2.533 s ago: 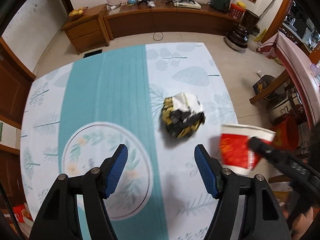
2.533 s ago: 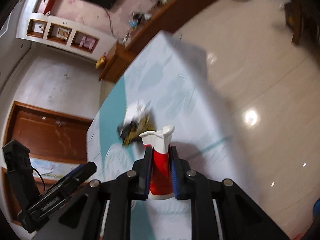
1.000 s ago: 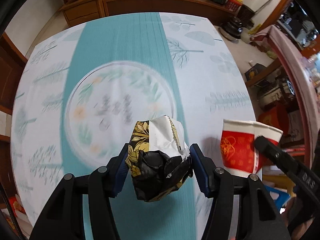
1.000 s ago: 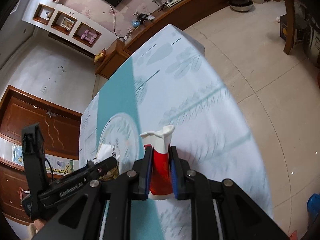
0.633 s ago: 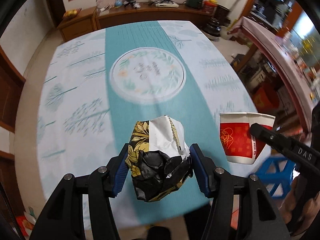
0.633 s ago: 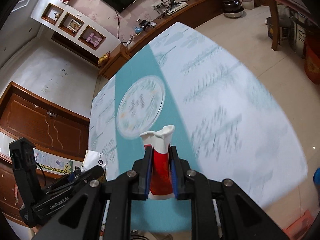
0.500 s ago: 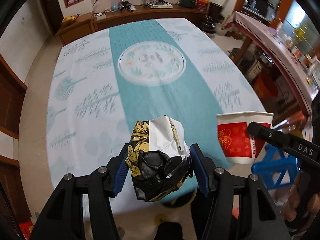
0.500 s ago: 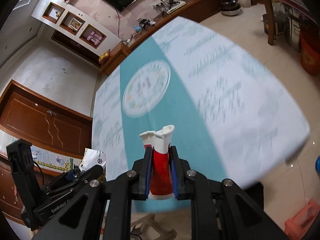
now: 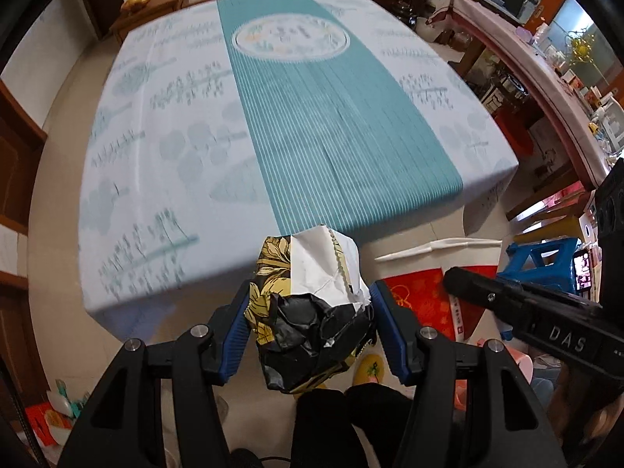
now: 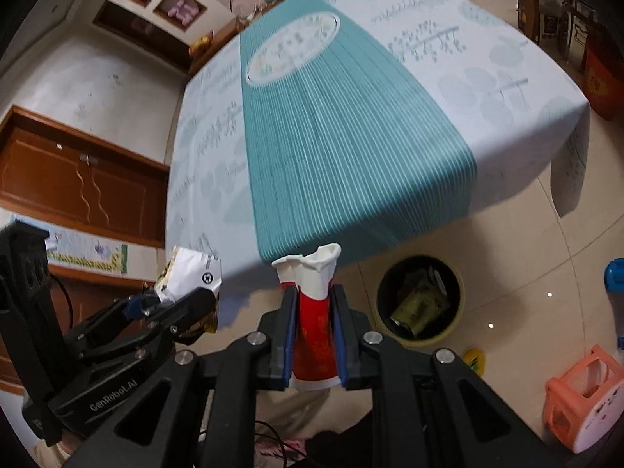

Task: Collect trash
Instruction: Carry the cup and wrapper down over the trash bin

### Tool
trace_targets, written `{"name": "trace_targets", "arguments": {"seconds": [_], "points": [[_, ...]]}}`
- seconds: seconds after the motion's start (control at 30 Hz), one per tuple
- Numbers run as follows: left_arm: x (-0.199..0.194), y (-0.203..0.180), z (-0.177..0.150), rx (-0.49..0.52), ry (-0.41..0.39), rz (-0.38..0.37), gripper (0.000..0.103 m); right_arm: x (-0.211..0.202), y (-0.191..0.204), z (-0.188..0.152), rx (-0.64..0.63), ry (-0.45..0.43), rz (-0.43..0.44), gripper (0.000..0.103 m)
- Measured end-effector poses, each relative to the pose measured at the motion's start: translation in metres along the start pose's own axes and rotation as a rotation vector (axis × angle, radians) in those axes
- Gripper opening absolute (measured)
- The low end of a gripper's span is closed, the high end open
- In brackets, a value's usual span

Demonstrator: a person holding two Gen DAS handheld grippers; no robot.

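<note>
Now carrying to bin (image 10: 420,304) | left gripper (image 9: 308,323) clamping wrapper (image 9: 308,316), up left of bin | right gripper (image 10: 314,335) squeezing cup (image 10: 314,308), just left of bin | advice: centring each load above bin before opening jaws, cup first

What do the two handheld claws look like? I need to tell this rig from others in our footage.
Both are matte black angular frames with silver bolts and ribbed blue pads. The left claw shows white "GenRobot.AI" lettering in the right wrist view; the right claw carries "DAS" in the left wrist view.
</note>
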State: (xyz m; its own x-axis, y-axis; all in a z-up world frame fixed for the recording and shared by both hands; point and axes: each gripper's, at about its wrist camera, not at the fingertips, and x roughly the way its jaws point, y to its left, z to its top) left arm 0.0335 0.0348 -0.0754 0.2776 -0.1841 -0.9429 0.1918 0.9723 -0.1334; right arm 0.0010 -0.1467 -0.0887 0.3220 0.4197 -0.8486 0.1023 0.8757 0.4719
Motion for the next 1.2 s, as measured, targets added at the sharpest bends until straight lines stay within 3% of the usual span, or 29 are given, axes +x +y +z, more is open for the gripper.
{"name": "trace_targets", "arguments": {"seconds": [0.53, 0.97, 1.2], "points": [[0.123, -0.044, -0.061, -0.05, 0.122, 0.024, 0.057, 0.074, -0.102, -0.045, 0.071, 0.174, -0.052, 0.016], [0.219, -0.032, -0.076, -0.117, 0.064, 0.065, 0.06, 0.17, -0.147, -0.042, 0.072, 0.199, -0.118, 0.016], [0.254, -0.022, -0.097, -0.154, 0.072, 0.076, 0.063, 0.212, -0.16, -0.044, 0.059, 0.222, -0.145, 0.016]]}}
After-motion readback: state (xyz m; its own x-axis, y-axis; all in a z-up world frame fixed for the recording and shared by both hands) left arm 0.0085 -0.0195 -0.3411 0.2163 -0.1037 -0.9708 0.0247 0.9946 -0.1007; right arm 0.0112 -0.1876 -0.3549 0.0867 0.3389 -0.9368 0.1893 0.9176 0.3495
